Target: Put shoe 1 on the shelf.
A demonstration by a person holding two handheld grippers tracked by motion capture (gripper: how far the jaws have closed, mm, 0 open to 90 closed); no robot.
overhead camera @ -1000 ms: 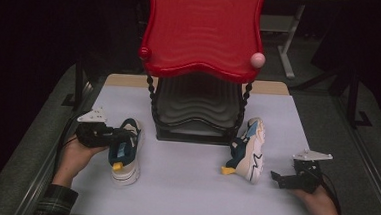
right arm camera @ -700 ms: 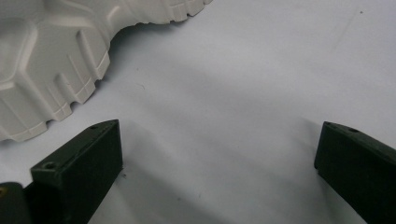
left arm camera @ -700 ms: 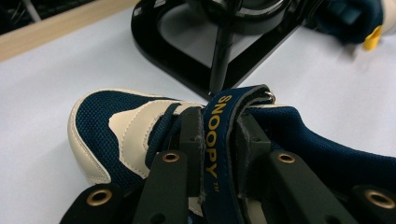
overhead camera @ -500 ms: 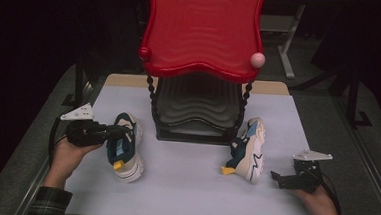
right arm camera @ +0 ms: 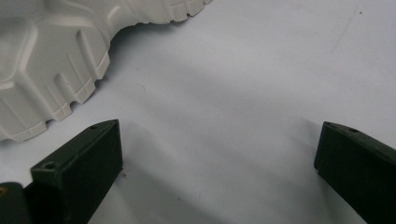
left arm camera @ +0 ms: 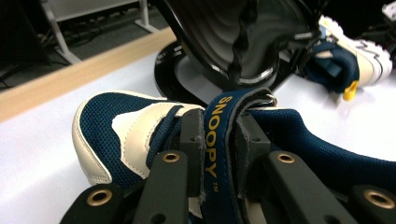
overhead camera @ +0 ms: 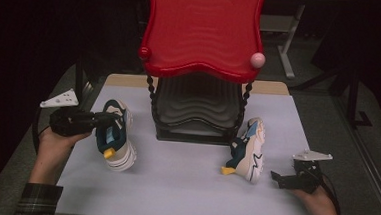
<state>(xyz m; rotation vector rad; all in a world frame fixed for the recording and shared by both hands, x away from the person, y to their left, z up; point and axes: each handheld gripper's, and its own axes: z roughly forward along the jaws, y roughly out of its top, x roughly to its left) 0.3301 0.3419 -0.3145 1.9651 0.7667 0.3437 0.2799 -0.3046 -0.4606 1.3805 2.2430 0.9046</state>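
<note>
- Two shoes on the table [overhead camera: 183, 192], both navy and cream with a yellow pull tab at the heel. One rack with a red wavy top shelf [overhead camera: 203, 28] and a darker shelf beneath it stands at the back middle of the table, one red knob and one pink knob at its front corners.
- Two grippers, one in each of my hands.
- My left gripper [left arm camera: 219, 135] is clenched on the left shoe [overhead camera: 115, 138]: in the left gripper view the navy strap lettered SNOOPY [left arm camera: 215, 140] runs between my two pads, and both pads press against it from either side. The jaws stand narrow, only a strap's thickness apart.
- That left shoe sits at the left of the table, just in front and to the left of the rack's base. From above it looks tipped, toe toward the rack and sole edge near the table; whether it rests on the surface I cannot tell.
- My right gripper [right arm camera: 219, 177] is released, jaws spread wide with bare table between them, gripping nothing.
- The right shoe [overhead camera: 248, 151] lies on its side just right of the rack's base; its cream lugged sole [right arm camera: 51, 60] faces my right jaws, near them but apart.
</note>
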